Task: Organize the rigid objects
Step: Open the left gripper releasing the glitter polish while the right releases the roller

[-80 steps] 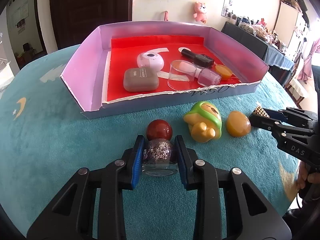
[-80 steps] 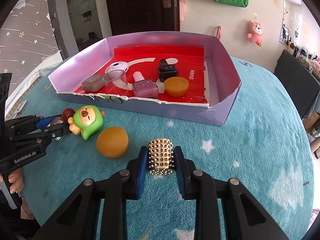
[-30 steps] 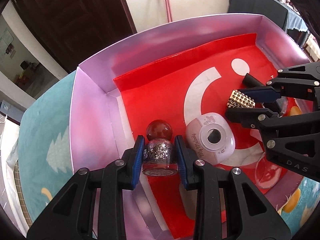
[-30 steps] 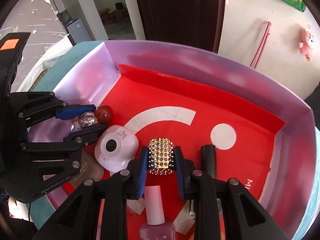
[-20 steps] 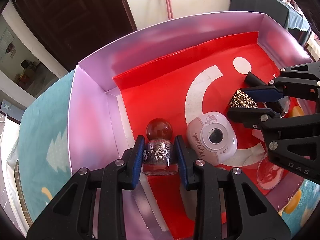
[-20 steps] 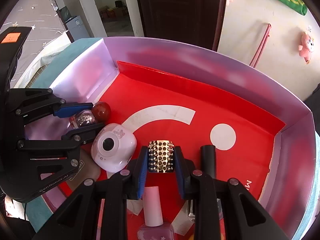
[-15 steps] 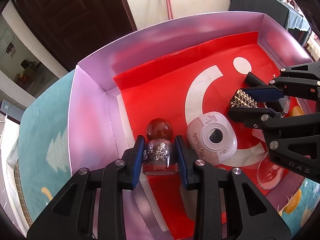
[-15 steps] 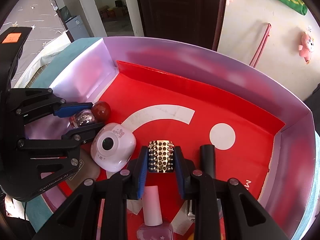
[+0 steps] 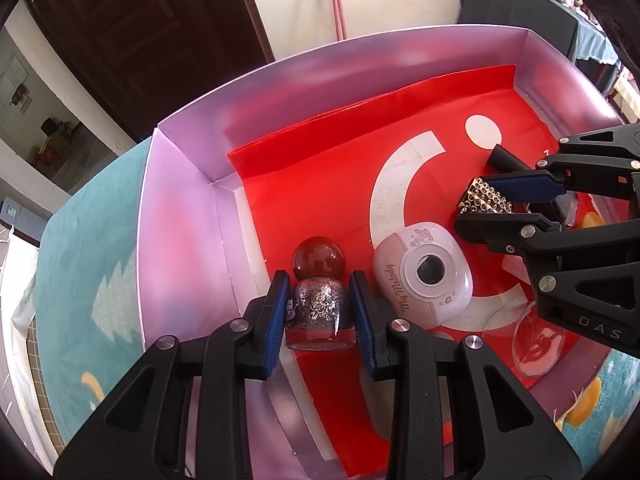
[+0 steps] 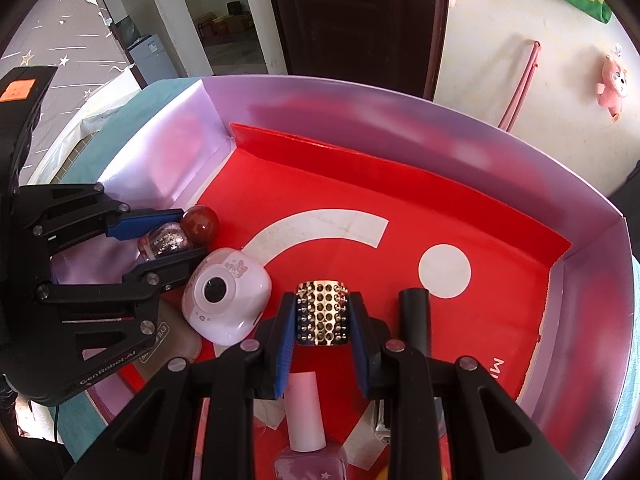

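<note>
Cardboard tray [image 9: 180,216] with a red floor was seen under both tools, where the glitter bottle [image 9: 320,308] was clamped by the left gripper [image 9: 320,312] beside a white toy camera [image 9: 424,276], and the studded gold piece [image 10: 322,312] was pinched by the right gripper [image 10: 322,336].

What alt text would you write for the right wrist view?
The right tool grips a gold studded cuff over a red-lined box. At left, the left tool holds a glitter bottle beside a small white camera.
</note>
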`<state>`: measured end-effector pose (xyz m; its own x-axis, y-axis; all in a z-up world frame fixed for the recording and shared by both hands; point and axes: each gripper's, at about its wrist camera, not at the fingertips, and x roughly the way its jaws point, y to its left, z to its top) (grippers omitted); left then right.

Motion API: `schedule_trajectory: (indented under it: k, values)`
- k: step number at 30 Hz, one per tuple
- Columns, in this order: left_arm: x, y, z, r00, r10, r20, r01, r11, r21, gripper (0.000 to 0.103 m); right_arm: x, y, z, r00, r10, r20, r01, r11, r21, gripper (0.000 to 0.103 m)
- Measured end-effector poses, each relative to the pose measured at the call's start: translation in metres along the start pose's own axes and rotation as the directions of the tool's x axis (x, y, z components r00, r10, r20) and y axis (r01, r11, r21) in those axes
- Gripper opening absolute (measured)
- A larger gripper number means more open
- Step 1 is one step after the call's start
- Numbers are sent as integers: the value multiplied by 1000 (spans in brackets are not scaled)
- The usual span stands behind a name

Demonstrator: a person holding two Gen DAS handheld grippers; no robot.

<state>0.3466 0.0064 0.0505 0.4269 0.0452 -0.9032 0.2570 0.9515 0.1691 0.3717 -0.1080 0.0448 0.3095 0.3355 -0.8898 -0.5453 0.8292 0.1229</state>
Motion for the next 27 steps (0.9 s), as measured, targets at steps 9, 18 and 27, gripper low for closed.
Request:
schedule_trajectory:
  k: [9,18,27]
  values:
    - [-3,0,0,1000,-8,5,8,1000,-14,29,-2,-2,0,1000,1,-1,-1,1000,-3,32]
    - [-10,4,1,1000,-18,25,19,1000,-26,30,-3,0,-1,1000,-2,-2,2,1000,-6,34]
    - [-25,12,-5,997,-21,80,26,998,-62,63,-10,5,-3,1000,-3,9,3,1000,-6,36]
